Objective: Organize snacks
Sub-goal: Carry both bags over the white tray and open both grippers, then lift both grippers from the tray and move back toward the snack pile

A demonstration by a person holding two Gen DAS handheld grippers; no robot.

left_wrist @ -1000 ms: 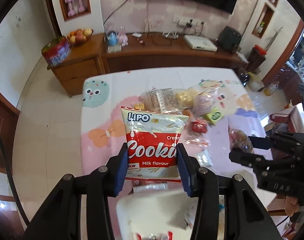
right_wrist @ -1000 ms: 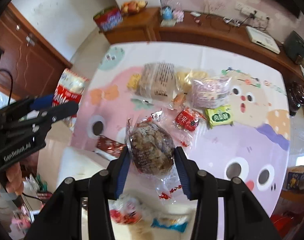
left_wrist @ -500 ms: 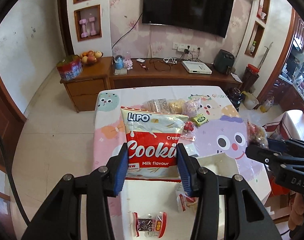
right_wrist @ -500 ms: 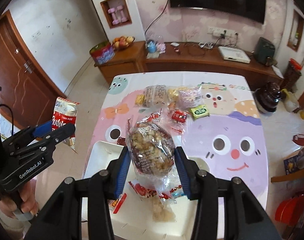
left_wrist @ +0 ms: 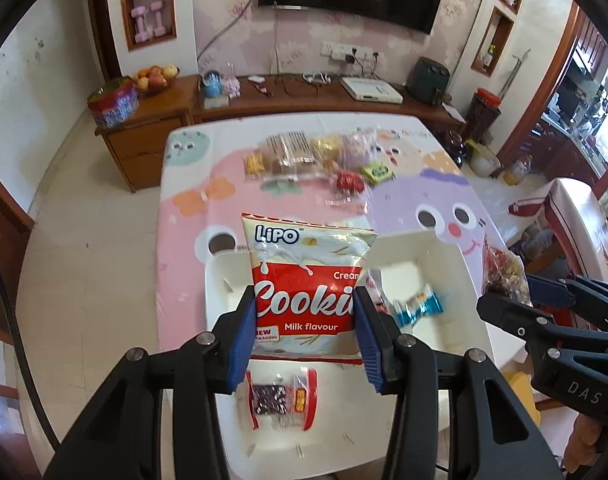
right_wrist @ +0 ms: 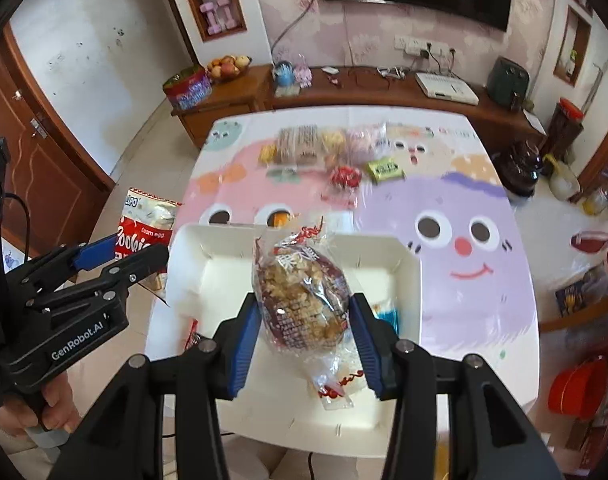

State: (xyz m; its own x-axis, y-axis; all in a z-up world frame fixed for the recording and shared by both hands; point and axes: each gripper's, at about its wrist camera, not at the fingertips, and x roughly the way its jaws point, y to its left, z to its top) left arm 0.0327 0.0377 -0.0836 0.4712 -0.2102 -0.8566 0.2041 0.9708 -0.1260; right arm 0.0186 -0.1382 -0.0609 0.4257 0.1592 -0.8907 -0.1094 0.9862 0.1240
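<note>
Far half of the table (right_wrist: 444, 288) is mostly open cloth, apart from a snack pile (right_wrist: 324, 152) strung along the far edge. The near part is taken by the white tray (right_wrist: 208, 240), where loose packets (left_wrist: 282, 398) eat up floor space; its far-left corner looks bare.

Two tools, the left tool (left_wrist: 304, 332) and the right tool (right_wrist: 304, 324), each carry one packet: one cookie bag (left_wrist: 306, 280), one clear snack bag (right_wrist: 302, 300). One white tray (right_wrist: 404, 264) holds perhaps three wrapped snacks. The far heap (left_wrist: 320, 156) on the surface (left_wrist: 184, 216) blurs together, roughly seven packets.
</note>
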